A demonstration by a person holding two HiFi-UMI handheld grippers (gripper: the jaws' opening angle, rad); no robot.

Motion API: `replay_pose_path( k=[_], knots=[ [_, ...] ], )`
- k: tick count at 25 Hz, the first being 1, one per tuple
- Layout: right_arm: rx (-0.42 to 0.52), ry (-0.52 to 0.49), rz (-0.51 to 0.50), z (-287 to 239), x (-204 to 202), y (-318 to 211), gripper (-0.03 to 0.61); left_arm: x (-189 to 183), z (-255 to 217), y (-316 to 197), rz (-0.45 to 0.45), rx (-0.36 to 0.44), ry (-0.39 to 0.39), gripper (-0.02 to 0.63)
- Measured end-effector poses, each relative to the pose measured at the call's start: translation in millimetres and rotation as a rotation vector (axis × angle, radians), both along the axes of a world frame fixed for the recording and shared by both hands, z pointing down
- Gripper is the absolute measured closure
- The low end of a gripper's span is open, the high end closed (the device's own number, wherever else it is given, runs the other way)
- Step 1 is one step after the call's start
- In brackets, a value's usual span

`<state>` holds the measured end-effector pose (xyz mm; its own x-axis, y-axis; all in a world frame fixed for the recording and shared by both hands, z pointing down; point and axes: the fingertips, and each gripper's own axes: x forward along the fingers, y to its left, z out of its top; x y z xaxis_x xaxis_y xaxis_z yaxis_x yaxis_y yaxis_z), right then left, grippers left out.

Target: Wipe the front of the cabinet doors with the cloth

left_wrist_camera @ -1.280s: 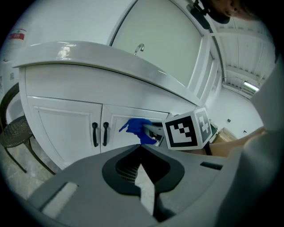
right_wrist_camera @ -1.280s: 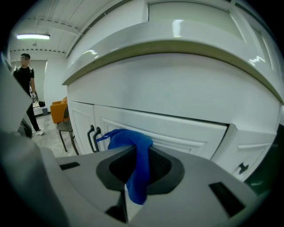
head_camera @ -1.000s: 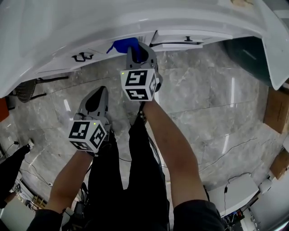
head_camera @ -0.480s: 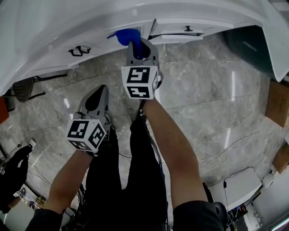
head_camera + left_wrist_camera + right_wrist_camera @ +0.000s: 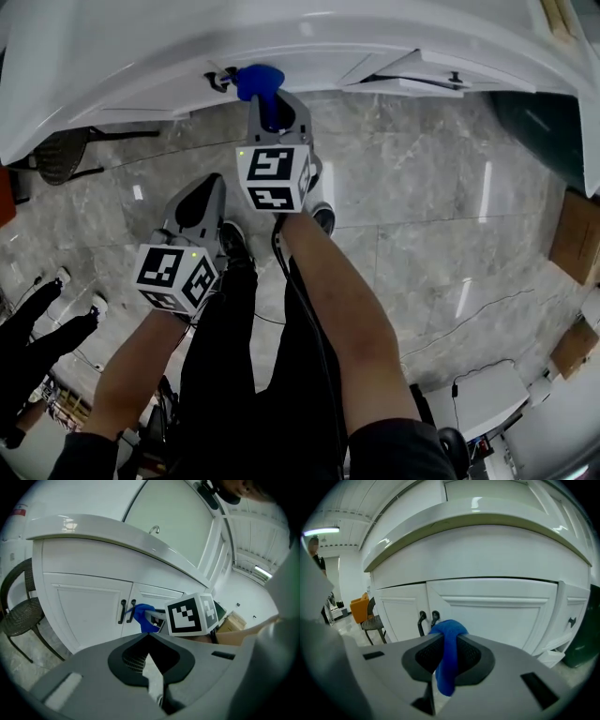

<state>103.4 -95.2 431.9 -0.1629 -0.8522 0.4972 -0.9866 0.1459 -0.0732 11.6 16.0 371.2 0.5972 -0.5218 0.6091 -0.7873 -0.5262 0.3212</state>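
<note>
The right tongs [image 5: 270, 101] reach forward, arm extended toward the cabinet doors [image 5: 497, 616], clamped on the blue cloth [image 5: 449, 658]. It hangs lengthwise between the jaws, its bunched top near the door handles [image 5: 427, 619]. The left tongs [image 5: 204, 187] sit lower, closed and empty.

The cloth [image 5: 448, 654] is soft, matt blue fabric, bunched thick in the right gripper [image 5: 447, 637]. Both grippers have smooth, matt grey plastic shells. Their inner pads are darker and finely ribbed, as the left gripper [image 5: 148, 637] shows. The marker cube [image 5: 273, 177] has flat, matt printed faces. The cabinet doors [image 5: 501, 616] are white with smooth satin paint. The counter [image 5: 478, 520] above is glossier and catches lamp glare. The handles [image 5: 422, 618] are dark and shiny, probably metal. The floor [image 5: 422, 197] is polished grey marble-look tile. At the left, a chair [image 5: 21, 618] has a dark woven mesh seat. At the right, a box [image 5: 572, 230] looks like plain brown cardboard.
</note>
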Motion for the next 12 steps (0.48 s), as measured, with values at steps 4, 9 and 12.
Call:
replay_pose_path(
  k=[4,9,12],
  knots=[
    [-0.028,-0.047,0.013,6,-19,-25,0.522,-31,5,-10,-0.06,-0.009,0.0,0.615],
    [-0.067,-0.069,0.015,15,0,-26,0.522,-28,16,-9,-0.083,-0.032,0.002,0.615],
    [-0.067,-0.058,0.021,20,24,-25,0.522,-9,21,-8,-0.072,-0.034,0.006,0.615]
  ],
)
